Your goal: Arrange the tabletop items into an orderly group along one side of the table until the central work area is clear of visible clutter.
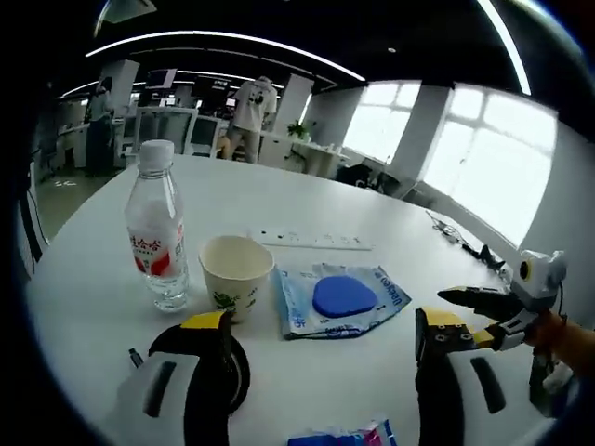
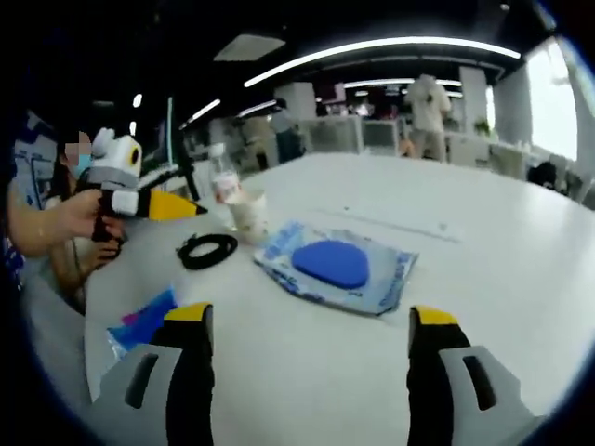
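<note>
Both grippers (image 1: 321, 339) (image 2: 311, 321) gaped, empty (clearing barely begun, seemingly); next likely grasp: pouch (image 2: 337, 266) beside cup (image 1: 236, 272).

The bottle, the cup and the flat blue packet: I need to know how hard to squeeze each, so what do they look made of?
The clear water bottle with a white cap looks like thin glossy plastic, see-through under a red and white label. The cream cup looks like matte paper, opaque with a rolled rim. The pale blue packet holding a dark blue pad seems soft plastic film, wrinkled and faintly shiny.
</note>
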A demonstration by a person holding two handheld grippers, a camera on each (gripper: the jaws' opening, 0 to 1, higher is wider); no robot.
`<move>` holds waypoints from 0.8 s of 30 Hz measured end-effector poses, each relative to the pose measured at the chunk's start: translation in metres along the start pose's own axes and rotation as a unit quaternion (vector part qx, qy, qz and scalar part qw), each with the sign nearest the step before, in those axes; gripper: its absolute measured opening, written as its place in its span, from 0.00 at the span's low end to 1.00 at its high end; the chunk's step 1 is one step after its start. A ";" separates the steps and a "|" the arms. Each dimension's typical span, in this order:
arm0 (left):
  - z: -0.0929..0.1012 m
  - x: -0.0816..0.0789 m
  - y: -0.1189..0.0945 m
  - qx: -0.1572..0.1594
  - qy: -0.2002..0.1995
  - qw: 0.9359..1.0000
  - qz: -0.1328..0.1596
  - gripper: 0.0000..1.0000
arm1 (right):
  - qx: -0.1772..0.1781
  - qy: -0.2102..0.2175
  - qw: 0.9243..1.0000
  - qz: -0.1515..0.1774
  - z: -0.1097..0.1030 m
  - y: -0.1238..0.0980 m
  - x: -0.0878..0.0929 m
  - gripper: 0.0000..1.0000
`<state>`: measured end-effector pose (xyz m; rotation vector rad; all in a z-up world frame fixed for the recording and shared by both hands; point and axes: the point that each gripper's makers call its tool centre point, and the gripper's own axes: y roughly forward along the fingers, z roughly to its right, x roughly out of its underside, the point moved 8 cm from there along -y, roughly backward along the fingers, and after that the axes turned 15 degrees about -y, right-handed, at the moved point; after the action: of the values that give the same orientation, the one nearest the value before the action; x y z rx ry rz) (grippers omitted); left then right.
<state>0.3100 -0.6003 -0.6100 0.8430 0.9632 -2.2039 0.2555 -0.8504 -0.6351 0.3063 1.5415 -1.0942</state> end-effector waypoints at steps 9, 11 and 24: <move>0.002 -0.002 -0.029 0.013 0.031 0.999 0.010 0.93 | -0.053 -0.016 0.998 0.003 -0.032 -0.006 -0.003 0.85; 0.003 -0.003 -0.035 0.015 0.040 0.999 0.010 0.96 | -0.060 -0.020 0.998 0.007 -0.036 -0.008 -0.006 0.85; 0.011 -0.002 -0.077 0.056 0.080 0.995 0.006 0.99 | -0.122 -0.046 0.991 0.015 -0.073 -0.004 -0.014 0.84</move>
<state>0.2530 -0.5648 -0.5704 1.0888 0.9111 -2.2233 0.2105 -0.7919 -0.6279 0.1082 1.5639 -0.8730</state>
